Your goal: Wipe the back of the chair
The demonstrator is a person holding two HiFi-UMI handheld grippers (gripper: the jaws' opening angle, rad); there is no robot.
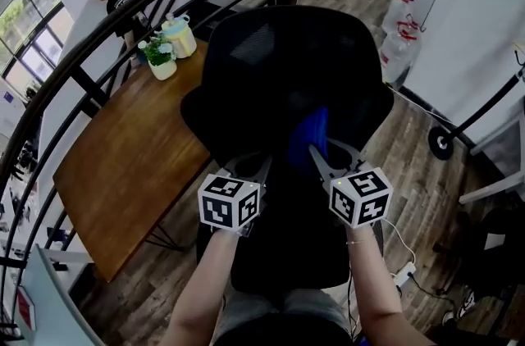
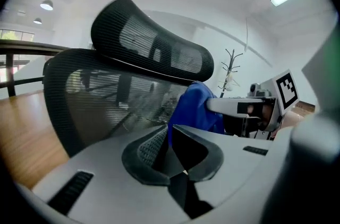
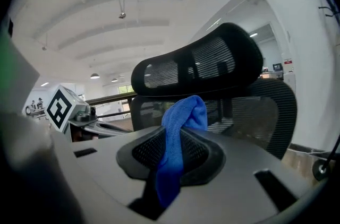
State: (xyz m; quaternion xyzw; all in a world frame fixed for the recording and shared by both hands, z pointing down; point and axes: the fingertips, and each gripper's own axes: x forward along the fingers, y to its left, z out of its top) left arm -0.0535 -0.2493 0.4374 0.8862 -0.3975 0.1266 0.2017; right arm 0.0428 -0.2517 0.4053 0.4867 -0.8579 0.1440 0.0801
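A black mesh office chair (image 1: 279, 66) stands right before me, its back and headrest (image 2: 154, 48) toward both grippers. My right gripper (image 1: 321, 154) is shut on a blue cloth (image 1: 310, 135), which bunches up past the fingertips against the lower chair back. In the right gripper view the cloth (image 3: 178, 127) hangs between the jaws of the right gripper (image 3: 172, 151), below the headrest (image 3: 202, 66). My left gripper (image 1: 248, 166) sits just left of it, close to the chair back (image 2: 106, 106), jaws together with nothing in them. From the left gripper (image 2: 172, 146) the cloth (image 2: 194, 109) shows to the right.
A long wooden table (image 1: 131, 172) stands left of the chair with a potted plant (image 1: 161, 57) and a yellow jug (image 1: 180, 37) at its far end. A curved black railing (image 1: 98, 41) runs beyond it, with a person (image 1: 115, 0) behind. White panels (image 1: 459, 25) stand at right.
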